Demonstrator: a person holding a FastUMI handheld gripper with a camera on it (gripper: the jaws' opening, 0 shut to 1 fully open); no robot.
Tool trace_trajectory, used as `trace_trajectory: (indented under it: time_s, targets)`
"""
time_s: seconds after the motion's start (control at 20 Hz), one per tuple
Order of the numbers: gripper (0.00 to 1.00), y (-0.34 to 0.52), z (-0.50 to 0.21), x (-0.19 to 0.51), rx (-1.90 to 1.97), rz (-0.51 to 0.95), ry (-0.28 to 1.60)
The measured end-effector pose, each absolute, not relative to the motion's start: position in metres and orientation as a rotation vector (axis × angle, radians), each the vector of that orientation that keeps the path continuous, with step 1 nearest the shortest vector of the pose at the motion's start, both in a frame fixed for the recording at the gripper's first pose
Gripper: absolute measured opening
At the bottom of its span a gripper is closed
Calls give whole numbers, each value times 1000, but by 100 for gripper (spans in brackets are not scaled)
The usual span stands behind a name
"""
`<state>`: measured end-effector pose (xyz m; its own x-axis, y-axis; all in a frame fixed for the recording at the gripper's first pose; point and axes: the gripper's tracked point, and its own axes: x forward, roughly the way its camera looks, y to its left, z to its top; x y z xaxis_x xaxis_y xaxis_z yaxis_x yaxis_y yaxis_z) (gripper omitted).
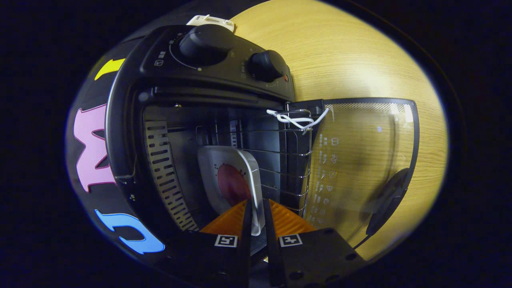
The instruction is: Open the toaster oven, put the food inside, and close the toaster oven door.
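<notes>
toaster oven (132, 132) – 1 | knobs (206, 44) – 2 | tray (208, 168) – 1 | wire rack (296, 160) – 1

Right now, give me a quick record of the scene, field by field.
oven door: open, glass door swung flat over the wooden table
tray: white tray with a dark red food item, partly inside the toaster oven by the wire rack
tool: tool fingers pinch the tray's near rim
knobs: two black knobs

White pictogram rows on the glass door (360, 160), too small to read.
</notes>
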<state>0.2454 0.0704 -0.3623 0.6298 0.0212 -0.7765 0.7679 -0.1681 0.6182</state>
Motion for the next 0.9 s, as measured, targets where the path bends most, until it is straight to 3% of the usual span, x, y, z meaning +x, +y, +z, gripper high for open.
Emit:
trace_trajectory:
  time_s: [0.25,0.65,0.85,0.9]
  targets:
    - [43,76,-342,231,1616,-666,702]
    - [42,78,-281,181,1424,-382,771]
    - [92,67,-259,137,1208,-242,810]
    - [92,64,-259,128,1142,-227,815]
